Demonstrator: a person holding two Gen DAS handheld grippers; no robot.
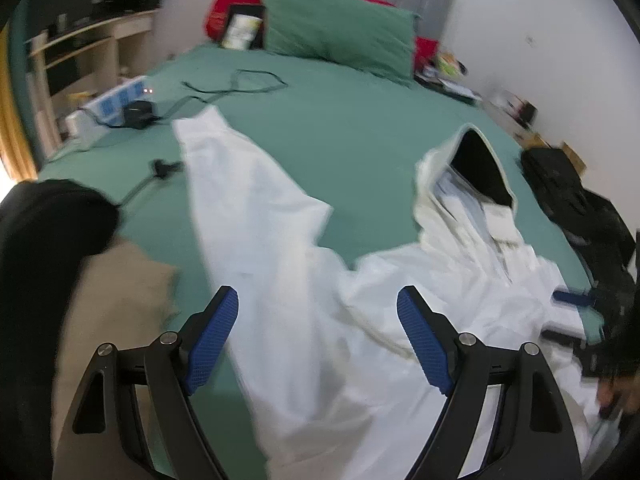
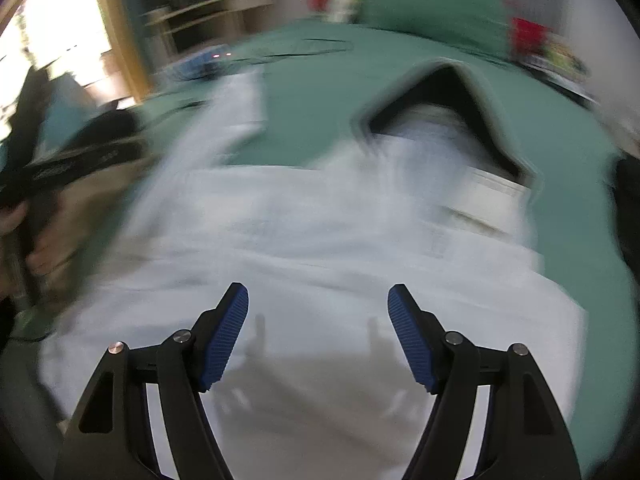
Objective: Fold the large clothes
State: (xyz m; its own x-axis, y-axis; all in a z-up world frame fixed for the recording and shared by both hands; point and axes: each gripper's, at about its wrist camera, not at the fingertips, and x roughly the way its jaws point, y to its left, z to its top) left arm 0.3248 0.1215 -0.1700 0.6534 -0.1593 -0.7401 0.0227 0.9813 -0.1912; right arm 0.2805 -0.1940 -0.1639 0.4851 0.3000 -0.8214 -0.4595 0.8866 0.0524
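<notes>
The jaws of both grippers stand wide apart with nothing between their blue ribbed pads: the left gripper [image 1: 318,300] hangs over the lower part of the large white hooded garment [image 1: 320,320], the right gripper [image 2: 318,296] over its broad back [image 2: 320,240], though that view is badly blurred. The garment lies spread on the bed with a green sheet [image 1: 340,120]; in the left wrist view one long sleeve [image 1: 224,168] runs toward 11 o'clock, and the dark-lined hood [image 1: 476,168] stands open toward 1 o'clock. At 9 o'clock of the sleeve lie a black cable with a plug [image 1: 160,170] and, farther up, a black charger block [image 1: 138,114] beside a white and blue power strip [image 1: 116,100]. At 12 o'clock a green pillow [image 1: 340,28] leans against a red cushion [image 1: 232,4]. A black bag [image 1: 568,200] sits at 3 o'clock on the bed's edge.
</notes>
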